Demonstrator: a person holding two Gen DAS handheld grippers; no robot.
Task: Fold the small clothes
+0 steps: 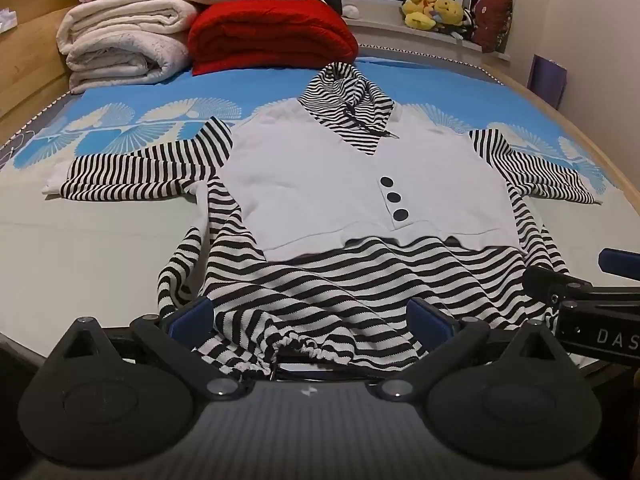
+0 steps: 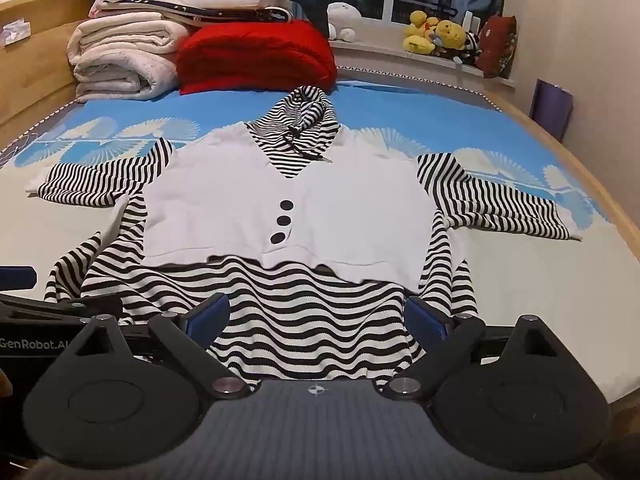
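Left wrist view shows the striped hooded top [image 1: 360, 184] spread flat mid-bed, hem at the near edge of the bed [image 1: 80, 240]. Left gripper [image 1: 310, 314] and right gripper [image 2: 318, 318] both stand apart, straddling hem fabric. It looks light, soft and limp; pinching the hem corners seems best.

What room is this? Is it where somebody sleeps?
Most likely a bedroom. The striped top lies spread on a bed with a wooden frame, folded blankets are stacked at its far end, and plush toys sit on the windowsill.
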